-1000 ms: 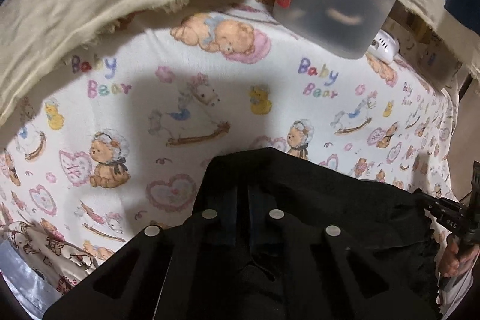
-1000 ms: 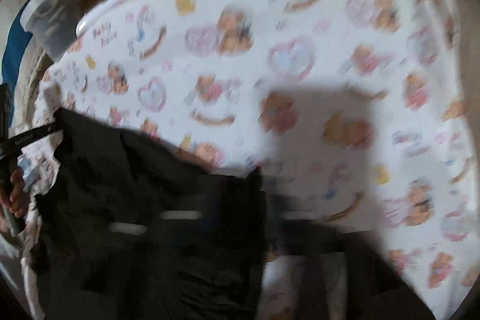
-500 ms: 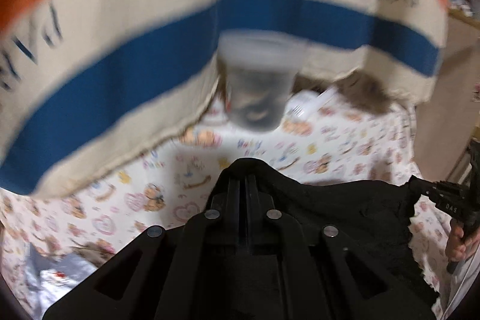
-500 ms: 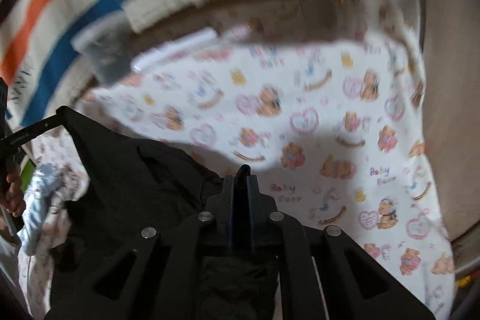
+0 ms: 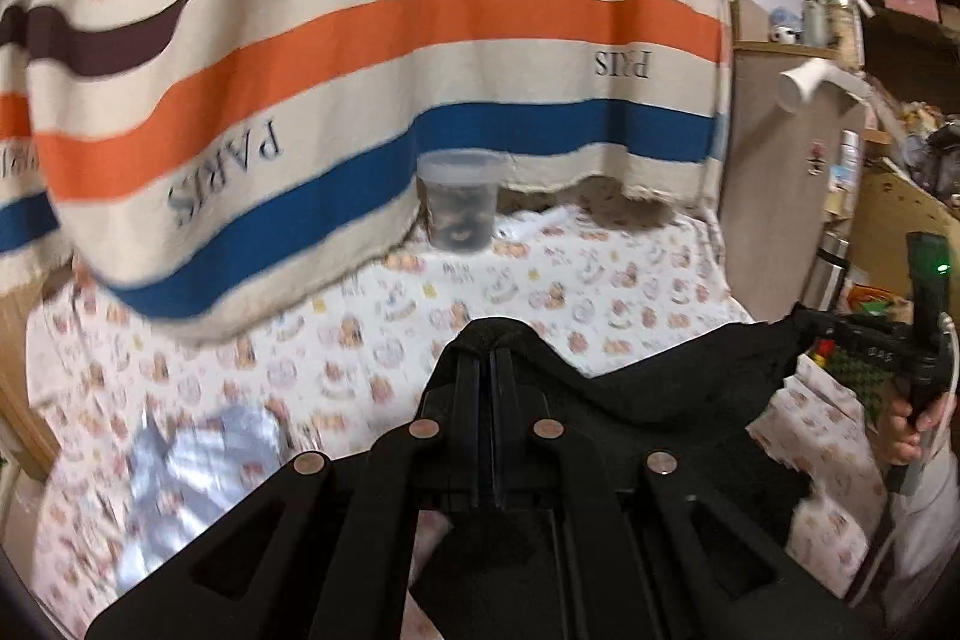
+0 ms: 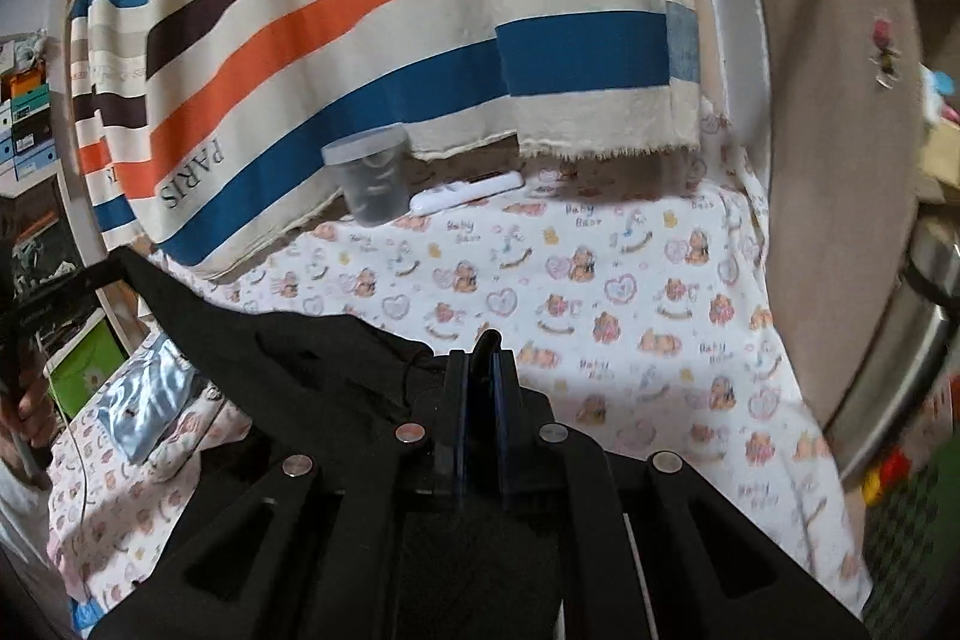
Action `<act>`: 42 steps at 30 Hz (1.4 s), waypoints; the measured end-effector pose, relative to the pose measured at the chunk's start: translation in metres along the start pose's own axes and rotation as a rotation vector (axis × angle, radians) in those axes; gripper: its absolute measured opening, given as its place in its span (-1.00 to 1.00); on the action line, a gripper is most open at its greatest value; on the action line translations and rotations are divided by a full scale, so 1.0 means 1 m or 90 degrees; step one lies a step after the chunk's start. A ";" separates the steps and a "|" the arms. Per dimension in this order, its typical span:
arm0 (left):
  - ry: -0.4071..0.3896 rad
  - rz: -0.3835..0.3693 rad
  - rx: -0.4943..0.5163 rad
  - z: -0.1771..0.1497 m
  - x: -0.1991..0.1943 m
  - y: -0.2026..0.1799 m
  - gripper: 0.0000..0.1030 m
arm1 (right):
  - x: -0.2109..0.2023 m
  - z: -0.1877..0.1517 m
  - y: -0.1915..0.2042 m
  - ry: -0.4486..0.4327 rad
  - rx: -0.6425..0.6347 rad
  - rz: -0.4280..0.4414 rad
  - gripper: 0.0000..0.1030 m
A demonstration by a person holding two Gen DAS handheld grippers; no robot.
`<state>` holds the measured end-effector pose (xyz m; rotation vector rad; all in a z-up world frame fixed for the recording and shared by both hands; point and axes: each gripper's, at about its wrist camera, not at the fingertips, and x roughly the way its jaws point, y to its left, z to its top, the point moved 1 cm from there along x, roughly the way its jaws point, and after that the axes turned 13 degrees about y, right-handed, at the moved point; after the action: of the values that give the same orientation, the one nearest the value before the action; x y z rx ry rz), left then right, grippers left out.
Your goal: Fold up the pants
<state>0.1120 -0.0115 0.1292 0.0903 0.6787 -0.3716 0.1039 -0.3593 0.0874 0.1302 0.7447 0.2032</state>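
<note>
**Black pants held up between two grippers above the printed sheet**

Seen from the left wrist camera, a crumpled silvery bag (image 5: pixel 198 454) lies at the far left on the bear-print sheet (image 5: pixel 600 280). Behind it a striped cloth (image 5: pixel 372 34) with cream, brown, orange and blue bands (the word PARIS reads upside down on it) hangs down to the sheet. A clear lidded tub (image 5: pixel 459 199) stands at the foot of that cloth. In the middle the left gripper (image 5: pixel 495 340) has its jaws together, clamped on a fold of the black pants (image 5: pixel 660 388), which drape over its tips. From there the dark fabric runs rightward in a taut edge to the right gripper (image 5: pixel 807 325), which pinches the other corner; a hand (image 5: pixel 906 427) grips its handle at the right edge. Cluttered shelves (image 5: pixel 888 196) stand further right

From the right wrist camera, the left gripper (image 6: pixel 111 268) shows at the far left with a corner of the pants (image 6: pixel 288 358) drawn out to its tips, lifted clear of the sheet (image 6: pixel 660 292). The silvery bag (image 6: pixel 144 409) lies below that stretched edge. Further right the tub (image 6: pixel 372 184) stands beside a white remote-like bar (image 6: pixel 465 193), both under the striped cloth (image 6: pixel 360 10). In the middle the right gripper (image 6: pixel 486 346) is closed on the fabric, a black fold poking up between its blue pads. A beige panel (image 6: pixel 840 160) bounds the sheet on the right
</note>
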 end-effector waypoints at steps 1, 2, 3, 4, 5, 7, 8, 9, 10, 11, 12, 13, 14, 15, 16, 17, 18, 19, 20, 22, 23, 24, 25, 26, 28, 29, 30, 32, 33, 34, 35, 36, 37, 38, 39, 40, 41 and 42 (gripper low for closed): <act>0.004 -0.003 -0.007 -0.011 -0.004 -0.001 -0.95 | -0.003 -0.008 0.003 0.002 0.002 0.001 -0.85; 0.006 -0.005 -0.011 -0.022 -0.007 -0.002 -0.95 | -0.006 -0.019 0.006 0.004 0.005 0.004 -0.85; 0.008 -0.005 -0.009 -0.032 -0.010 -0.004 -0.95 | -0.009 -0.030 0.009 0.004 0.010 0.006 -0.85; 0.010 0.003 -0.009 -0.043 -0.011 -0.006 -0.95 | -0.011 -0.038 0.010 0.005 0.012 0.007 -0.85; 0.013 0.008 -0.013 -0.054 -0.012 -0.007 -0.95 | -0.014 -0.048 0.012 0.009 0.015 0.004 -0.85; 0.025 -0.008 -0.028 -0.072 -0.014 -0.007 -0.95 | -0.019 -0.066 0.013 0.018 0.025 0.000 -0.85; 0.033 -0.013 -0.039 -0.082 -0.013 -0.006 -0.95 | -0.020 -0.074 0.013 0.023 0.030 -0.002 -0.85; 0.038 -0.014 -0.046 -0.090 -0.014 -0.006 -0.95 | -0.022 -0.080 0.011 0.027 0.037 -0.007 -0.85; 0.043 -0.014 -0.053 -0.099 -0.013 -0.006 -0.95 | -0.022 -0.087 0.009 0.034 0.046 -0.017 -0.85; 0.050 -0.015 -0.057 -0.106 -0.012 -0.006 -0.95 | -0.021 -0.092 0.007 0.047 0.052 -0.037 -0.85; 0.058 -0.018 -0.062 -0.113 -0.011 -0.005 -0.95 | -0.017 -0.098 0.004 0.065 0.057 -0.064 -0.85; 0.068 -0.027 -0.072 -0.122 -0.009 -0.004 -0.95 | -0.015 -0.104 0.001 0.073 0.067 -0.075 -0.85; 0.076 -0.037 -0.082 -0.129 -0.008 -0.003 -0.95 | -0.013 -0.109 -0.003 0.082 0.078 -0.074 -0.85; 0.085 -0.044 -0.088 -0.136 -0.008 -0.003 -0.95 | -0.009 -0.114 -0.006 0.098 0.087 -0.069 -0.85; 0.093 -0.047 -0.087 -0.142 -0.007 -0.003 -0.95 | -0.007 -0.119 -0.009 0.111 0.097 -0.063 -0.85; 0.097 -0.044 -0.084 -0.150 -0.008 -0.004 -0.95 | -0.005 -0.123 -0.010 0.116 0.100 -0.061 -0.85; 0.101 -0.039 -0.082 -0.156 -0.009 -0.006 -0.95 | -0.005 -0.127 -0.010 0.121 0.098 -0.061 -0.85; 0.107 -0.039 -0.081 -0.162 -0.010 -0.007 -0.95 | -0.005 -0.130 -0.009 0.124 0.092 -0.065 -0.85; 0.116 -0.042 -0.083 -0.168 -0.011 -0.007 -0.95 | -0.005 -0.133 -0.008 0.128 0.088 -0.072 -0.85; 0.135 -0.049 -0.092 -0.181 -0.013 -0.008 -0.95 | -0.009 -0.140 -0.008 0.123 0.088 -0.083 -0.85; 0.142 -0.051 -0.095 -0.187 -0.015 -0.008 -0.95 | -0.011 -0.142 -0.008 0.123 0.092 -0.085 -0.85; 0.146 -0.048 -0.099 -0.191 -0.017 -0.008 -0.95 | -0.014 -0.144 -0.010 0.120 0.098 -0.088 -0.85; 0.150 -0.042 -0.099 -0.197 -0.020 -0.009 -0.95 | -0.017 -0.144 -0.010 0.115 0.100 -0.090 -0.85; 0.155 -0.040 -0.098 -0.200 -0.021 -0.009 -0.95 | -0.020 -0.145 -0.010 0.112 0.099 -0.094 -0.85; 0.168 -0.036 -0.099 -0.207 -0.024 -0.010 -0.93 | -0.023 -0.146 -0.011 0.109 0.097 -0.105 -0.74; 0.173 -0.032 -0.102 -0.210 -0.025 -0.010 -0.93 | -0.025 -0.147 -0.012 0.107 0.098 -0.111 -0.54; 0.177 -0.024 -0.106 -0.212 -0.026 -0.009 -0.93 | -0.026 -0.147 -0.012 0.103 0.099 -0.112 -0.27; 0.182 0.005 -0.104 -0.214 -0.028 -0.008 -0.74 | -0.030 -0.145 -0.012 0.083 0.098 -0.112 0.07; 0.183 0.020 -0.104 -0.215 -0.029 -0.007 -0.40 | -0.032 -0.145 -0.011 0.077 0.096 -0.113 0.08; 0.176 0.024 -0.104 -0.215 -0.031 -0.008 -0.19 | -0.032 -0.144 -0.010 0.074 0.094 -0.112 0.08; 0.168 0.023 -0.103 -0.214 -0.033 -0.009 -0.16 | -0.033 -0.143 -0.008 0.069 0.092 -0.107 0.08; 0.162 0.020 -0.098 -0.212 -0.034 -0.010 -0.16 | -0.033 -0.141 -0.006 0.064 0.088 -0.096 0.08; 0.158 0.018 -0.091 -0.209 -0.035 -0.013 -0.15 | -0.033 -0.139 -0.004 0.061 0.085 -0.091 0.08; 0.151 0.019 -0.085 -0.205 -0.034 -0.015 -0.15 | -0.033 -0.137 -0.001 0.058 0.081 -0.088 0.08; 0.143 0.023 -0.079 -0.201 -0.033 -0.017 -0.13 | -0.031 -0.133 0.003 0.051 0.071 -0.093 0.08; 0.137 0.025 -0.075 -0.195 -0.032 -0.019 -0.10 | -0.031 -0.130 0.006 0.044 0.064 -0.101 0.08; 0.129 0.022 -0.071 -0.189 -0.029 -0.021 -0.09 | -0.029 -0.125 0.011 0.033 0.054 -0.114 0.08; 0.123 0.017 -0.067 -0.183 -0.025 -0.024 -0.08 | -0.027 -0.121 0.017 0.026 0.044 -0.119 0.08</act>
<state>-0.0239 0.0103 0.0035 0.0357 0.8856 -0.3031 -0.0005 -0.3438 0.0199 0.1207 0.8004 0.0017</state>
